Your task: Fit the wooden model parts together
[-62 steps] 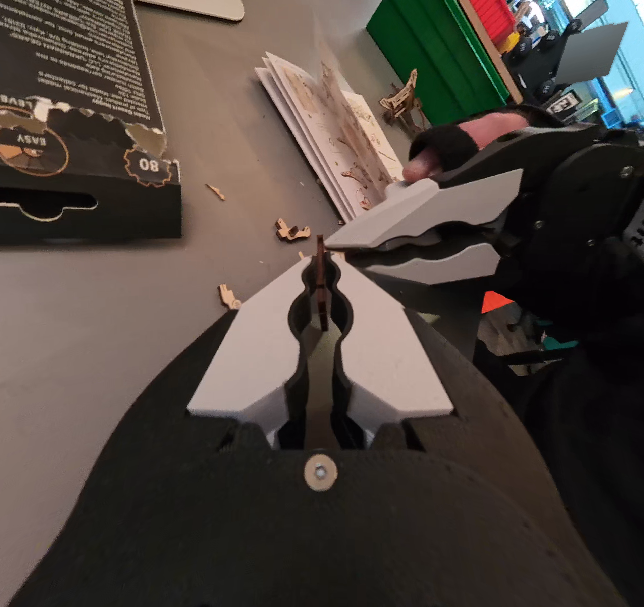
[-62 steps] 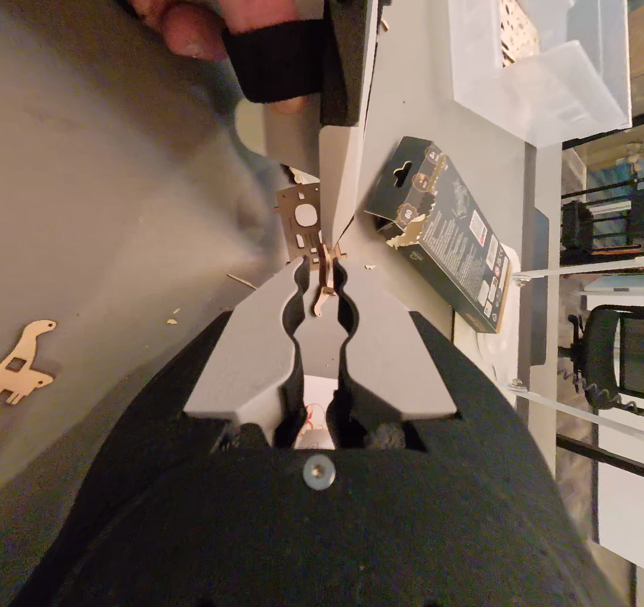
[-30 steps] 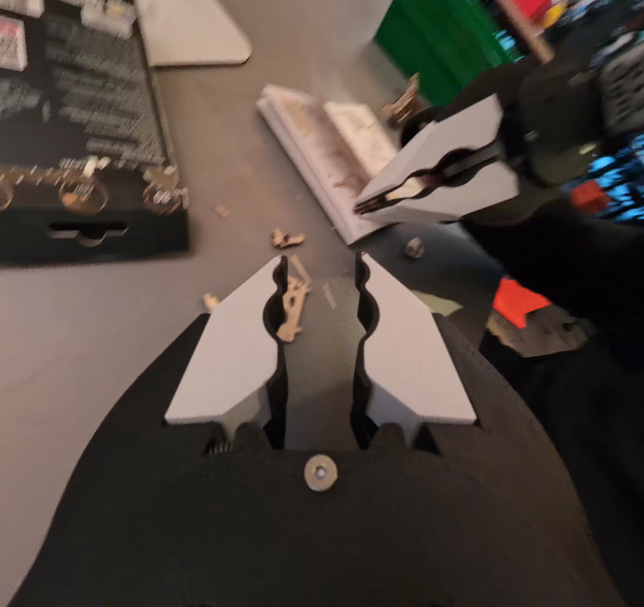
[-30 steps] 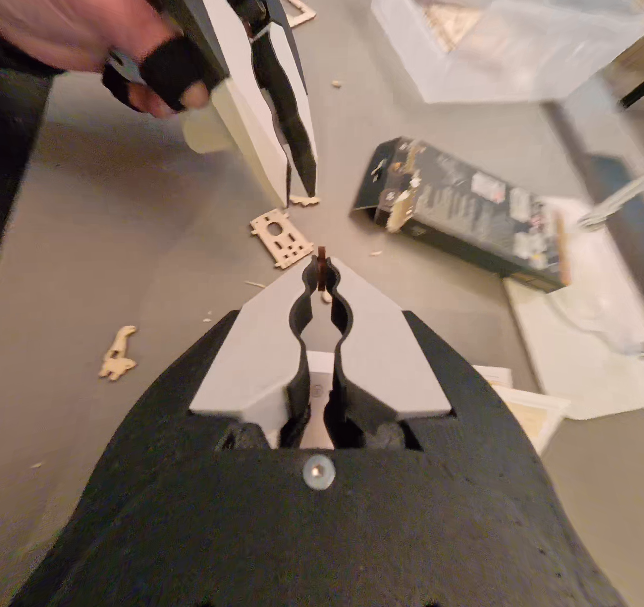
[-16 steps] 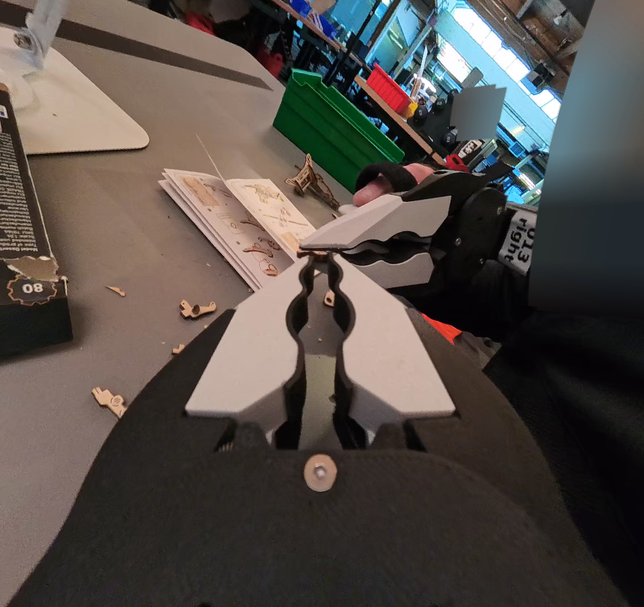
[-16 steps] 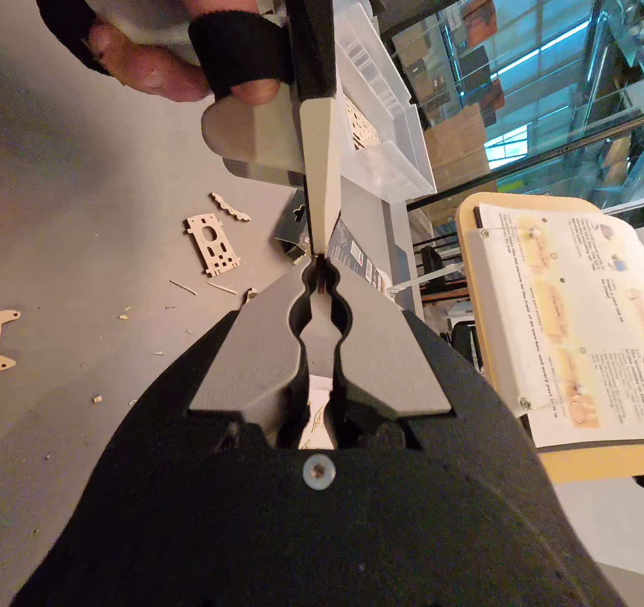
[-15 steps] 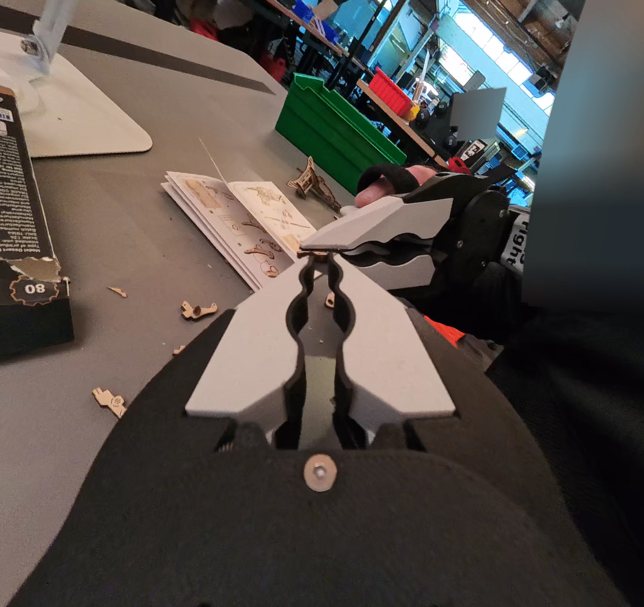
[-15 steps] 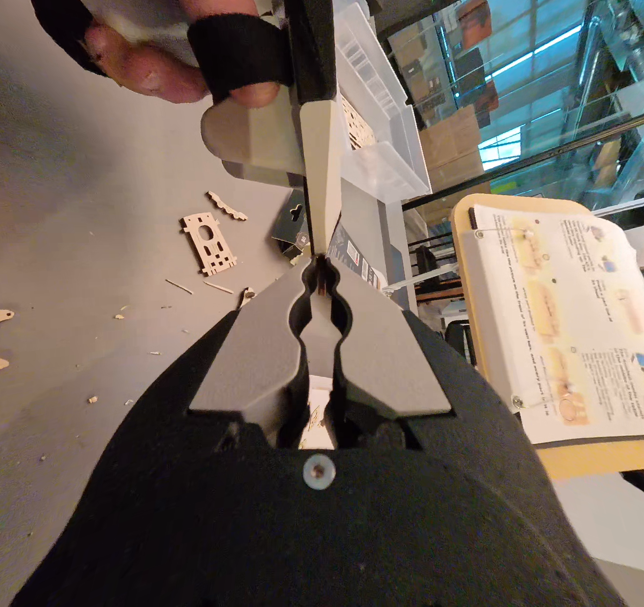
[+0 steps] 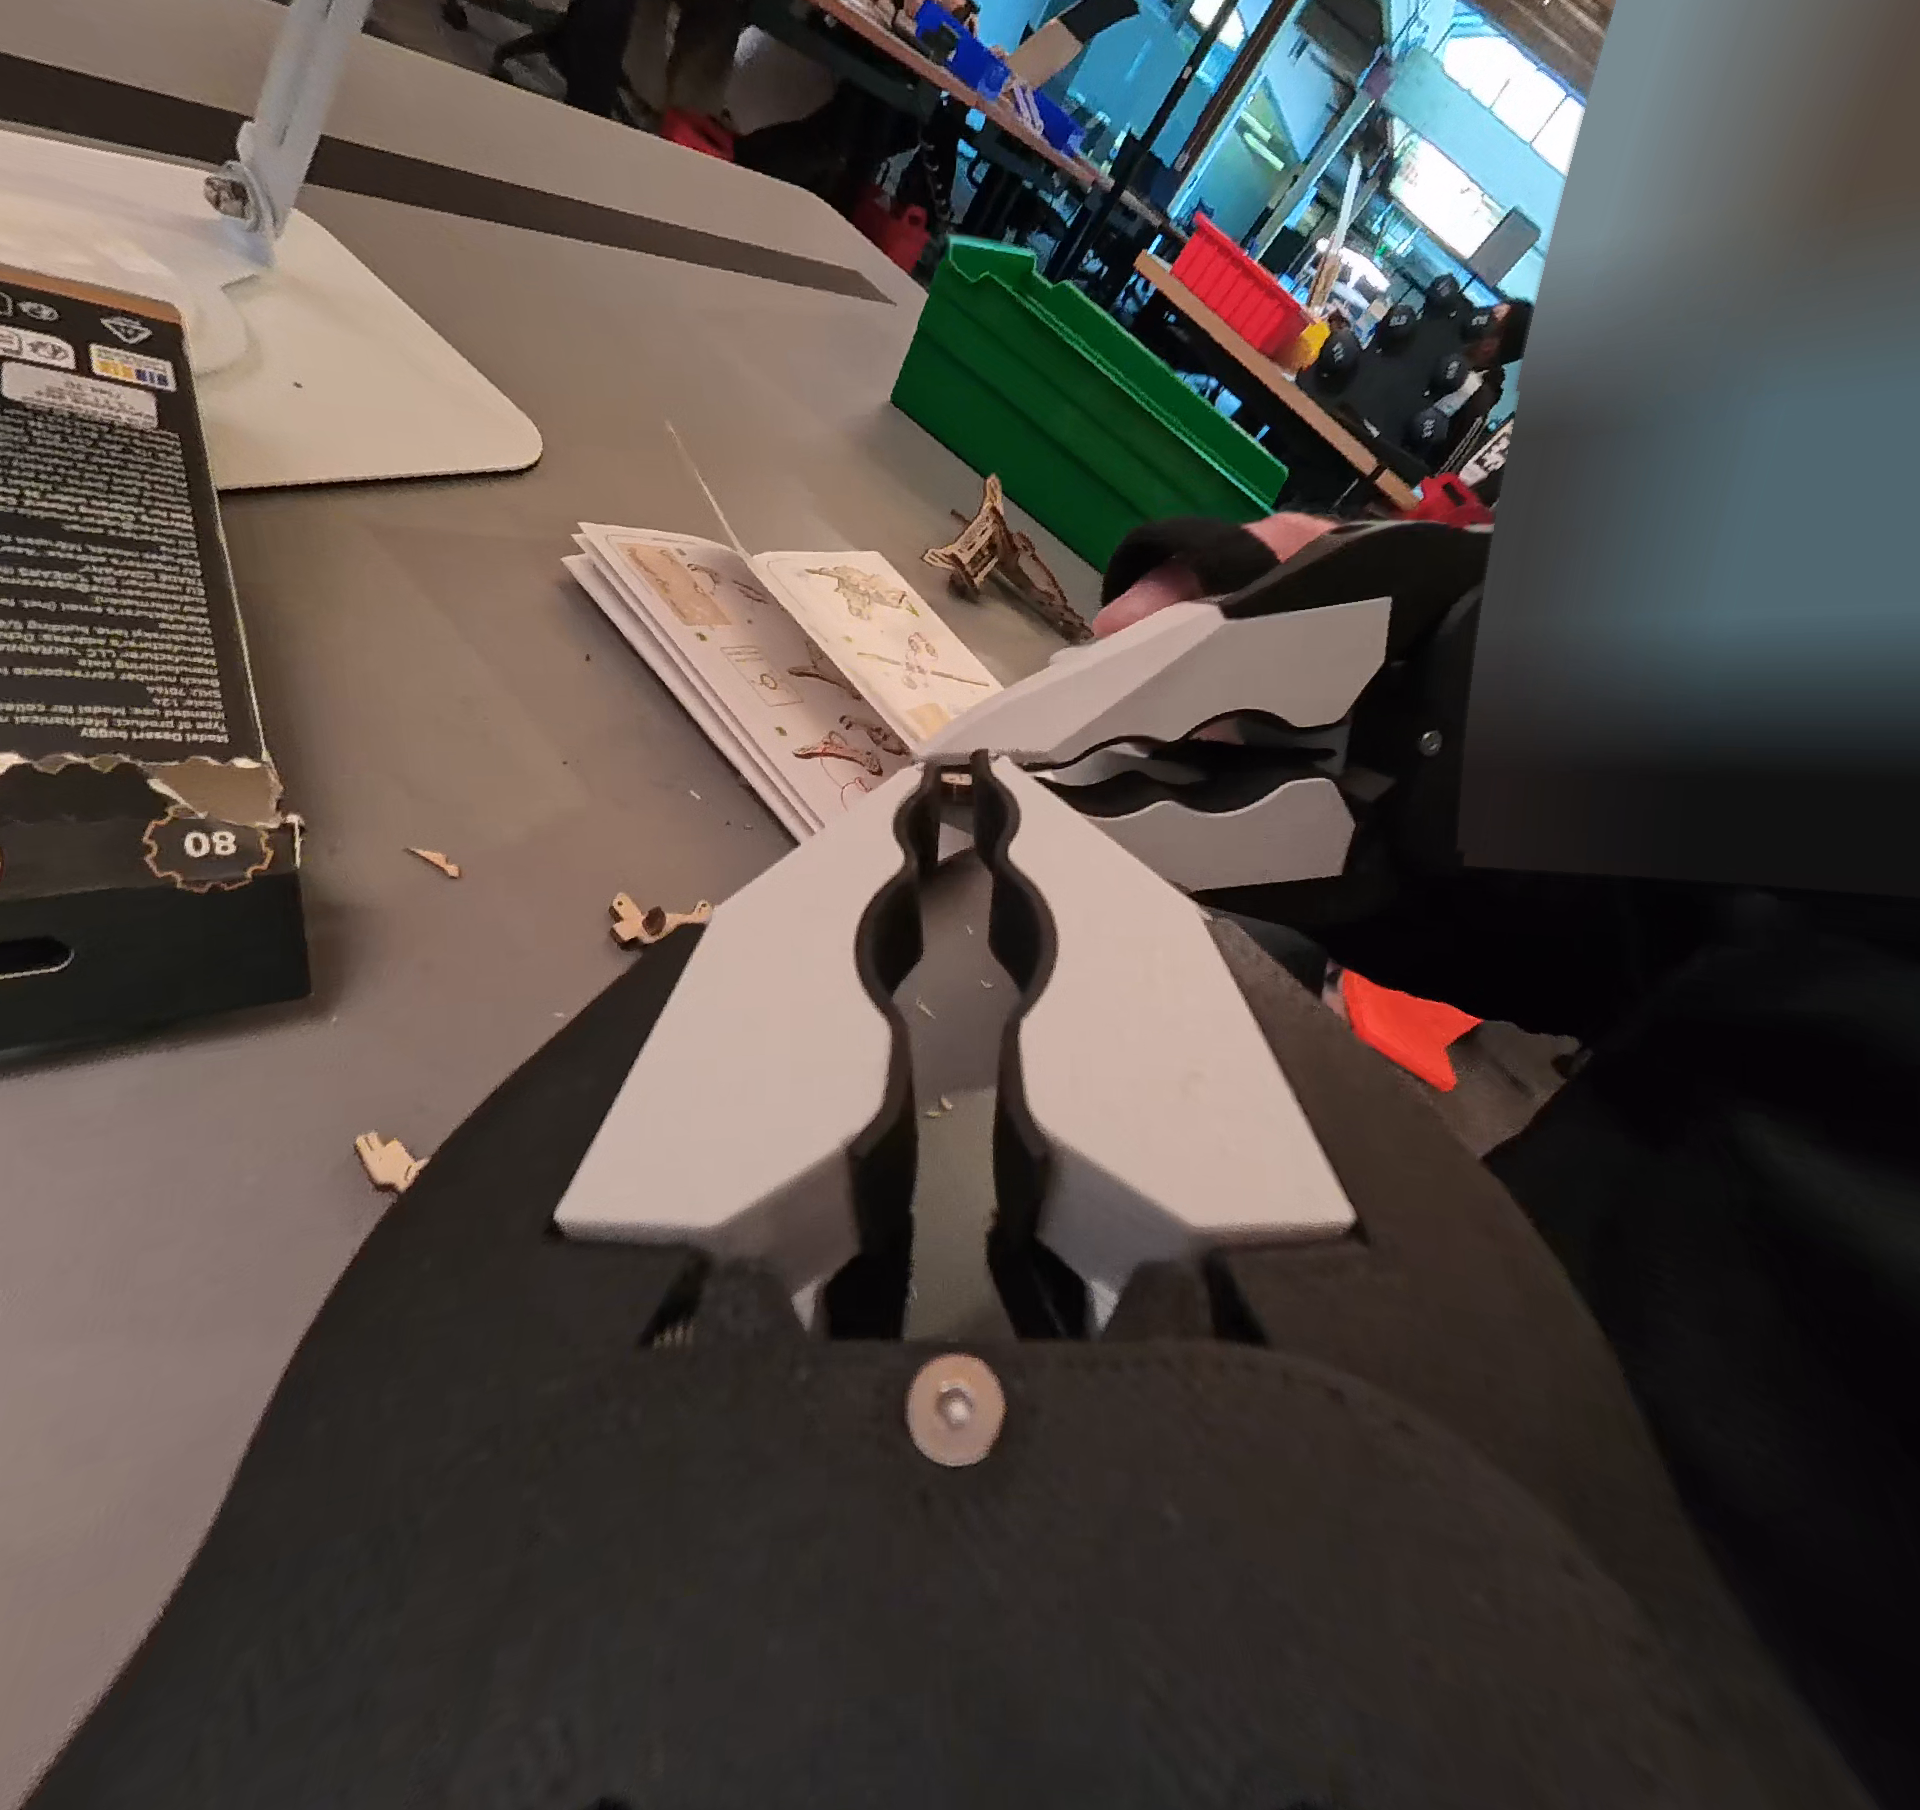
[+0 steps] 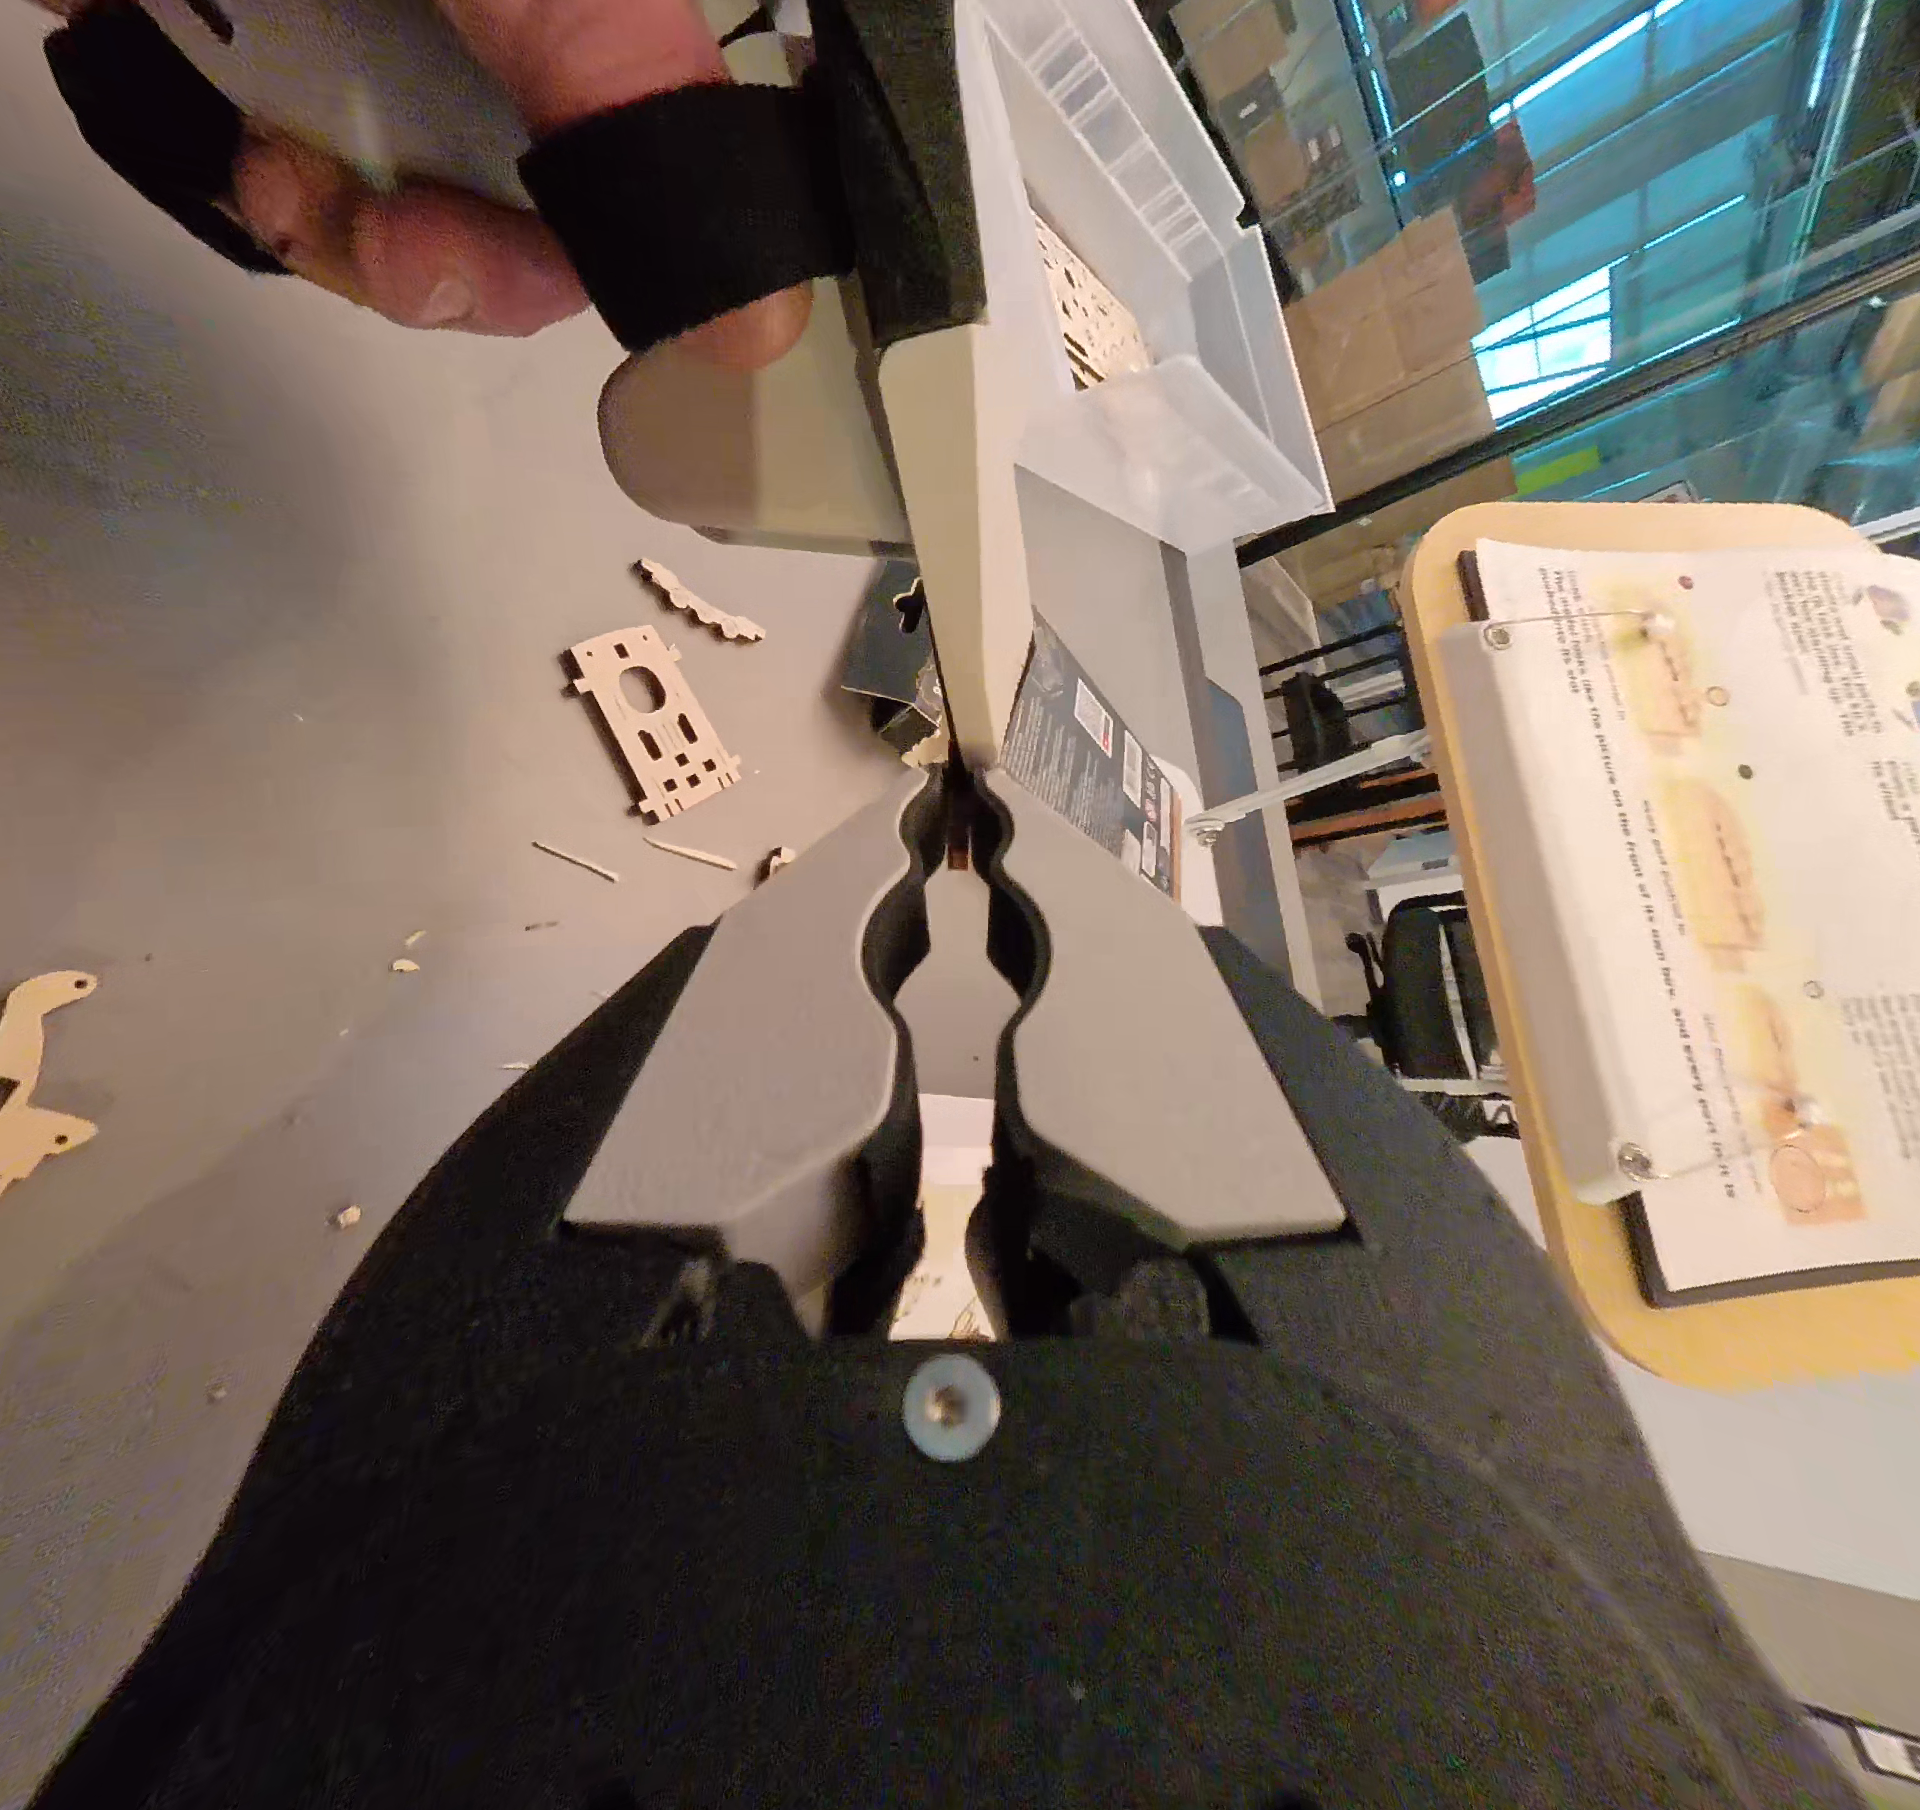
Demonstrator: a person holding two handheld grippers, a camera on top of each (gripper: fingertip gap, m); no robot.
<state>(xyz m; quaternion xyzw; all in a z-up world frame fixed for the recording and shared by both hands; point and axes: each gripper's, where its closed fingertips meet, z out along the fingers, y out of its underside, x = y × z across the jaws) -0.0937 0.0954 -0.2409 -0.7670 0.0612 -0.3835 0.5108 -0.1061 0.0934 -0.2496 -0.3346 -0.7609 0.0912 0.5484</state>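
In the left wrist view my left gripper [image 9: 956, 781] is closed down on a small wooden part [image 9: 956, 790] at its very tips, held above the grey table [image 9: 468, 617]. My right gripper [image 9: 940, 754] comes in from the right, shut, its tips touching the left tips. In the right wrist view my right gripper [image 10: 956, 786] is shut on a thin dark wooden part [image 10: 958, 830]. The left gripper [image 10: 951, 747] comes down from above, seen edge-on, tip to tip with it. Whether the two parts are joined is hidden between the fingers.
On the table lie a black box [image 9: 104, 669], an open booklet [image 9: 790, 648], a partly built wooden model [image 9: 987, 555], a green bin [image 9: 1060, 410] and loose parts [image 9: 655, 921]. A holed wooden plate [image 10: 655, 721], a clear bin [image 10: 1132, 306] and an instruction board [image 10: 1662, 908] show too. Both grippers' tips are close together, under 4 cm apart.
One second ago my left gripper was open, a wooden part loose between its fingers. It has since closed at the right gripper's tips; both now stay tip to tip above the table.
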